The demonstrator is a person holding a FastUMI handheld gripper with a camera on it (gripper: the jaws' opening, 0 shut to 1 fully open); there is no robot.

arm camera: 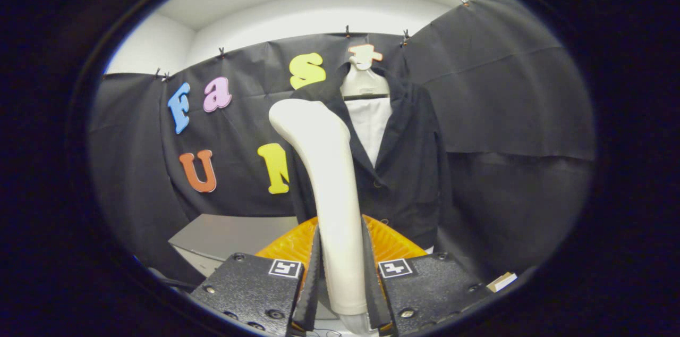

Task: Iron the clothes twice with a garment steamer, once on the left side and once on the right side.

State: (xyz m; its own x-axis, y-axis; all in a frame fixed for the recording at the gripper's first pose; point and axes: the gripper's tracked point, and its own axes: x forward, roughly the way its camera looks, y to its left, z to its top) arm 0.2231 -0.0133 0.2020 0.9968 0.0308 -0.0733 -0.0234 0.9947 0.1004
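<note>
Between the gripper's (pixel 342 273) two fingers stands the garment steamer (pixel 329 177), a pale, smooth wand held upright by its handle. Both fingers (pixel 312 273) press against the handle's sides, one on each flank, so the tool is closed tight on it with no gap showing between pad and handle. From the grip the steamer rises and leans slightly left, ending in a rounded, broader head well above the fingertips.

Just beyond the steamer, and partly hidden by it, a dark jacket (pixel 409 156) hangs on a pale hanger (pixel 364 82) against the black cloth wall (pixel 504 103). Its collar lies open, with a white shirt front (pixel 371 124) showing in the opening, just right of the steamer's head. The jacket's right half is in plain sight beyond the right finger; its left half sits mostly behind the wand. Whether the steamer head touches the cloth cannot be told.

Low down, right behind the fingers, an orange ribbed object (pixel 396 244) spreads to either side of the handle. Beyond the left finger lies a grey flat surface (pixel 228 236).
</note>
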